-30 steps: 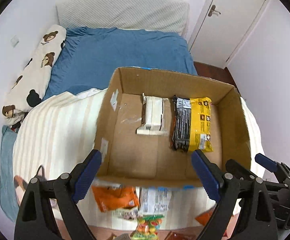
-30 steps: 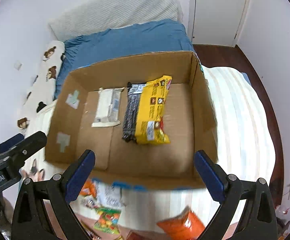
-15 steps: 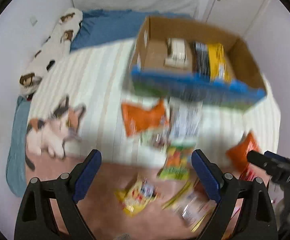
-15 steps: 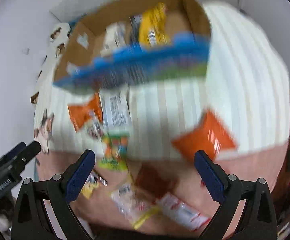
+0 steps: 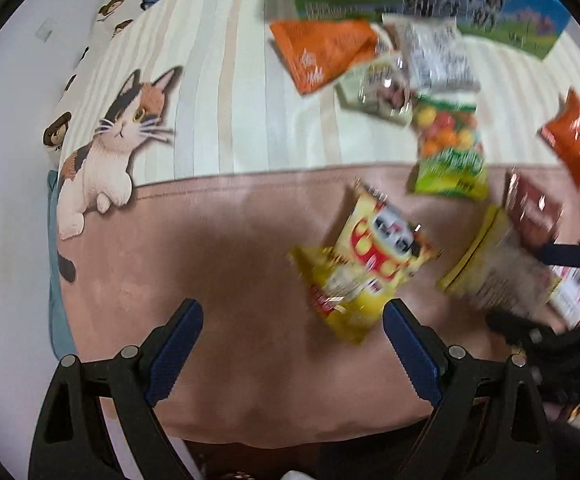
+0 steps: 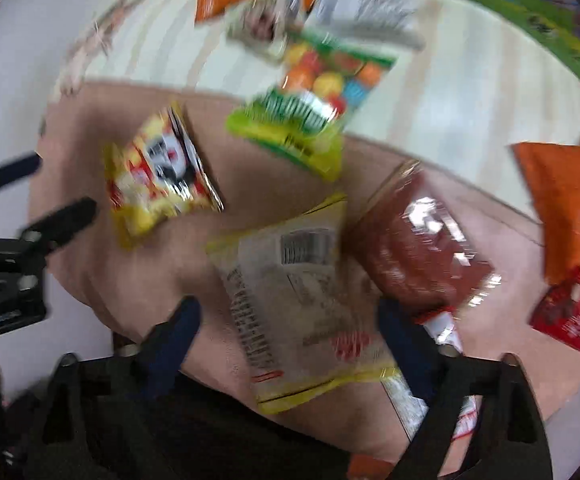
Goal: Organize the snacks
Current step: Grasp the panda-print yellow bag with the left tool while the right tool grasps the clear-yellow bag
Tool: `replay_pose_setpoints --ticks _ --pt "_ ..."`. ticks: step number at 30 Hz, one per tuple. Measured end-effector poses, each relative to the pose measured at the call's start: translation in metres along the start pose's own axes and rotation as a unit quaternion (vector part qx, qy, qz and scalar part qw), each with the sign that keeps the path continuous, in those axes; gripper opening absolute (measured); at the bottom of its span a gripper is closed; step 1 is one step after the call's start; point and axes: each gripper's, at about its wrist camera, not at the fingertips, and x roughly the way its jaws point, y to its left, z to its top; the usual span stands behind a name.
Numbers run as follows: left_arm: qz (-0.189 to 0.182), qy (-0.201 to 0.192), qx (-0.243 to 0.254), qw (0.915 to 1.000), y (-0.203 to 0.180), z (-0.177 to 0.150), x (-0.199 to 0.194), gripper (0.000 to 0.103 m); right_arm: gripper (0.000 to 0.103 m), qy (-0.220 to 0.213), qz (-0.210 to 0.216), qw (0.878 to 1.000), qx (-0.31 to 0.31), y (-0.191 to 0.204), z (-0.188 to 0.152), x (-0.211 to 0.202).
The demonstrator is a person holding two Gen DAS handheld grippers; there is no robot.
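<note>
Right wrist view heavily motion-blurred, printed box (image 6: pixel 530 12) cut off by the top edge, red packet (image 6: pixel 566 316) partly under the orange bag (image 6: pixel 570 196), pale yellow-edged packet (image 6: pixel 310 304) text unreadable, left view's right-side packets smeared.

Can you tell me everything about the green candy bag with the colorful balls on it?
The green candy bag is a shiny plastic packet, blurry here. Its upper part shows round red, orange and yellow sweets; its lower part is lime green with white lettering too smeared to read. It lies flat across the line between the striped blanket and the pink blanket. Its top edge meets a clear snack packet.
</note>
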Motion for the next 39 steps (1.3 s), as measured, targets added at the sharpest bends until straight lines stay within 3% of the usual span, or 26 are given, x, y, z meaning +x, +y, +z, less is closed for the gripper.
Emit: replay_pose_setpoints --ticks 1,3,6,11,13,14,16,18,21,23,24,26,30,35,39 --pt "0.0 0.002 0.007 1.0 0.0 -0.001 0.004 0.092 0.068 0.008 -0.007 1.0 -0.005 0.002 0.0 0.008" --pt "0.002 0.006 0.029 0.9995 -0.004 -0.002 0.012 0.092 0.064 0.008 -0.008 1.0 0.007 0.001 -0.003 0.016" --pt "0.001 0.005 0.072 0.9974 -0.017 0.002 0.014 0.092 0.063 -0.013 0.013 0.996 0.086 -0.017 -0.01 0.011" --pt "-0.002 0.021 0.139 0.9901 -0.049 0.015 0.033 0.092 0.063 -0.043 0.058 0.975 0.21 -0.052 -0.027 0.002" --pt "-0.001 0.027 0.141 0.9896 -0.053 0.019 0.041 0.085 0.064 -0.039 0.074 0.97 0.227 -0.058 -0.031 0.004" --pt "-0.007 0.031 0.128 0.9912 -0.051 0.022 0.045 0.077 0.066 -0.034 0.081 0.969 0.233 -0.059 -0.032 0.006" --pt "-0.044 0.051 0.056 0.9961 -0.034 0.031 0.052 0.077 0.071 -0.027 0.089 0.966 0.242 -0.061 -0.033 0.007" --pt "-0.087 0.066 -0.022 0.9938 -0.011 0.036 0.057 0.076 0.073 -0.029 0.098 0.962 0.253 -0.062 -0.035 0.008" --pt "-0.145 0.096 -0.144 0.9742 0.026 0.037 0.073 0.076 0.073 -0.028 0.108 0.959 0.26 -0.061 -0.037 0.009" --pt "-0.175 0.109 -0.182 0.9614 0.038 0.032 0.084 0.076 0.073 -0.025 0.104 0.96 0.259 -0.065 -0.035 0.01" --pt "-0.179 0.111 -0.183 0.9604 0.039 0.031 0.086 0.076 0.073 -0.027 0.096 0.961 0.258 -0.063 -0.035 0.011" --pt "-0.167 0.107 -0.158 0.9673 0.034 0.03 0.088 0.076 0.068 -0.036 0.086 0.961 0.259 -0.063 -0.033 0.01" --pt "-0.109 0.097 -0.066 0.987 0.004 0.037 0.077 0.076 0.066 -0.04 0.095 0.963 0.249 -0.048 -0.026 0.006" --pt "-0.067 0.06 -0.015 0.9958 -0.012 0.041 0.068 0.076 0.074 -0.034 0.079 0.965 0.249 -0.04 -0.024 0.008" --pt "-0.002 0.036 0.054 0.9979 -0.042 0.038 0.052 0.076 0.074 -0.038 0.056 0.967 0.245 -0.024 -0.015 0.01"
